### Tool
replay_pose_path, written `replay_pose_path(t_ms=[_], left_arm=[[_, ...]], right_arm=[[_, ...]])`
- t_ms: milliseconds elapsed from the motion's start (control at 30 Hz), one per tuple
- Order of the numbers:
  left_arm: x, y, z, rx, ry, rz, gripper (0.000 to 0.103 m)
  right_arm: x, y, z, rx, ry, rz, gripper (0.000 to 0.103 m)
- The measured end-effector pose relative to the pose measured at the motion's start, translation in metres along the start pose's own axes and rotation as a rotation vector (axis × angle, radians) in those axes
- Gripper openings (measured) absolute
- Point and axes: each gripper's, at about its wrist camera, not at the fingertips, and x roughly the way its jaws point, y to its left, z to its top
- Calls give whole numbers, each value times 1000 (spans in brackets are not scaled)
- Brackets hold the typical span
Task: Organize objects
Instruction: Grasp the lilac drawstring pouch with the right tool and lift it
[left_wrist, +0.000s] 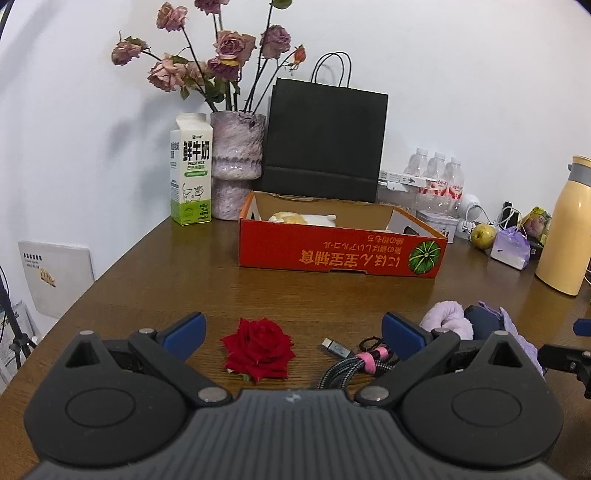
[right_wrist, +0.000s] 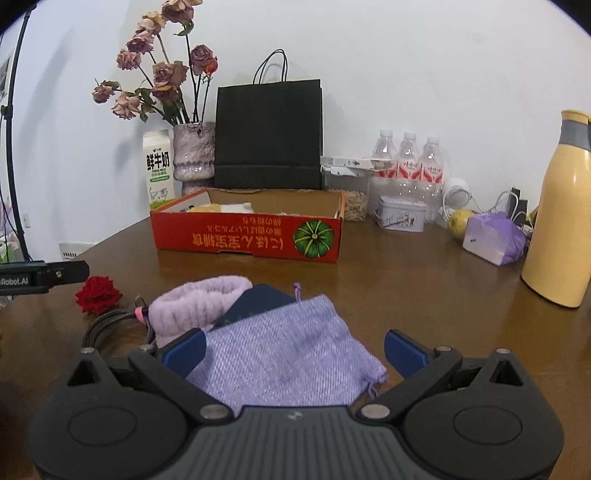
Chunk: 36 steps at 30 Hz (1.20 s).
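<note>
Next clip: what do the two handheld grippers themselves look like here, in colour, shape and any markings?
Both look alike. The left gripper and the right gripper each have a ribbed dark grey body, two round black housings with triangular cut-outs, black link arms with silver pivot pins, and blue fingers. In the right wrist view, the left gripper's side shows white lettering ending "Robot.AI". No hands, sleeves or gripper cables show.

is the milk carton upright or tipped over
Upright. The milk carton stands on its base beside the vase, gabled top pointing up, in both views.
</note>
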Motion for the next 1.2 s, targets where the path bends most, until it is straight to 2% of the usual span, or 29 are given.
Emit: replay_pose_path(t_ms=[133,367,433,533,800,1000,1067,1200], left_arm=[[-1,-1,0,-1,-3,-13,103],[3,0,-1,-9,14,-13,103],[4,1,-1,-11,16,-11,103],[4,1,-1,-16,19,-13,103],[5,1,-1,-16,23,-17,103],[5,0,-2,-18,26,-14,103],[5,0,-3,-18,26,-14,103],[5,0,-4,-21,32,-15,103]], right_arm=[[5,-6,-1,25,10,14,103],[32,-12,3,96,51,110,103],[43,-12,2,97,80,101,103],[57,-18,-5,121,135,134,103],[66,-32,-7,120,168,211,103],[66,-36,-7,132,168,232,103],[64,-39,-7,144,162,231,98],[62,-47,-8,190,142,233,81]])
